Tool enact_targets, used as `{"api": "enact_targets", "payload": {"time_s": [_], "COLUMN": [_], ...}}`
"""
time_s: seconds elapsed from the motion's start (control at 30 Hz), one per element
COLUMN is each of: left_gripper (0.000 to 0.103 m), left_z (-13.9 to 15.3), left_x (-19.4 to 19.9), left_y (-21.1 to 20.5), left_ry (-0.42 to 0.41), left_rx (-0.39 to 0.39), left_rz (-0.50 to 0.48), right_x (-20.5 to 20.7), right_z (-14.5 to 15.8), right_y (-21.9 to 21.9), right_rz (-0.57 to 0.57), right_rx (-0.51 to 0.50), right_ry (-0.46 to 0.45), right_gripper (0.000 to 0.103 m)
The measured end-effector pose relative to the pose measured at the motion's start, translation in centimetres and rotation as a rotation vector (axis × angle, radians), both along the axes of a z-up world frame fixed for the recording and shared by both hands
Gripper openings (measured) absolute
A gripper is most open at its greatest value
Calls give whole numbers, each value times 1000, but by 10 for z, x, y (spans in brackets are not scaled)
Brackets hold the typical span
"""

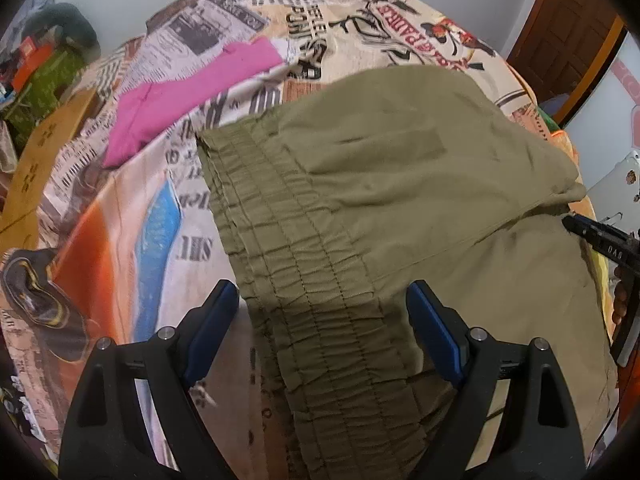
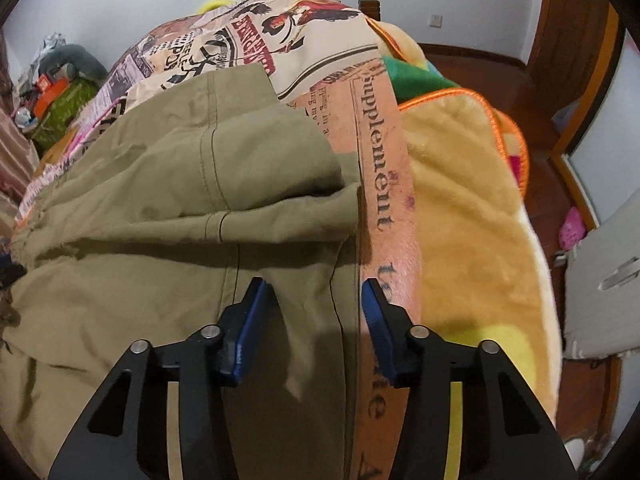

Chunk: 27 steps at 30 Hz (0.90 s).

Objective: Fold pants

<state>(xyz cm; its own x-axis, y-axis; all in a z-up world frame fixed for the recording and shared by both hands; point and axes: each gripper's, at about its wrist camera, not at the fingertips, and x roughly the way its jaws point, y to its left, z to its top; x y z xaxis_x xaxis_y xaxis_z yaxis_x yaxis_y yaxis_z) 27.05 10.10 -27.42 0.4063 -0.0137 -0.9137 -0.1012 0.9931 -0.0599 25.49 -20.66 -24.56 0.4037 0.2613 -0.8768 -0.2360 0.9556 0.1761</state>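
A pink cloth [image 1: 192, 96] lies left on the newspaper-print bedcover [image 1: 132, 216]. The olive pants [image 1: 400, 184] lie folded on it. The left tool [image 1: 322, 300] straddles the waistband, spread wide. The right tool [image 2: 314, 298] straddles their edge, unpinched.

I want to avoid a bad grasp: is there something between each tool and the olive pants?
Nothing visible. The left tool straddles the pants' elastic waistband; the right tool straddles their side edge. The pink cloth lies apart.
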Motion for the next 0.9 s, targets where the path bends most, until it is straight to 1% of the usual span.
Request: {"api": "enact_targets", "payload": {"time_s": [0.13, 0.17, 0.2, 0.23, 0.27, 0.3, 0.37, 0.43, 0.5, 0.7, 0.8, 0.9], "left_gripper": [88, 86, 85, 80, 78, 76, 72, 67, 65, 65, 65, 68], "left_z": [-1, -2, -2, -1, 0, 1, 2, 4, 6, 6, 5, 2], "left_x": [0, 0, 0, -1, -1, -1, -2, -3, -4, -3, -2, -1], "left_y": [1, 0, 0, -1, -2, -2, -4, -8, -10, -10, -10, -6], "left_ry": [-6, -8, -10, -13, -17, -22, -26, -34, -42, -58, -63, -59], "left_rx": [-9, -8, -2, 8, 23, 37, 52, 84, 111, 175, 188, 176], "left_rz": [3, 2, 1, 1, 3, 2, -9, -26, -34, -37, -41, -43], "right_x": [1, 1, 0, 2, 1, 3, 3, 3, 2, -6, -10, -13], "right_z": [-5, -6, -6, -6, -7, -7, -7, -7, -6, -2, -2, -3], "right_y": [-2, -2, -2, -2, -2, -3, -3, -1, 2, 17, 16, 12], "right_rz": [0, -1, 2, 3, 5, 8, 8, 10, 14, 57, 54, 45], "right_rx": [30, 34, 38, 34, 28, 25, 16, 4, -25, -153, -155, -138], "right_ry": [6, 4, 1, 0, -1, 1, -4, -12, -27, -76, -71, -61], "right_gripper": [42, 41, 37, 33, 25, 19, 17, 16, 14, 9, 9, 9]}}
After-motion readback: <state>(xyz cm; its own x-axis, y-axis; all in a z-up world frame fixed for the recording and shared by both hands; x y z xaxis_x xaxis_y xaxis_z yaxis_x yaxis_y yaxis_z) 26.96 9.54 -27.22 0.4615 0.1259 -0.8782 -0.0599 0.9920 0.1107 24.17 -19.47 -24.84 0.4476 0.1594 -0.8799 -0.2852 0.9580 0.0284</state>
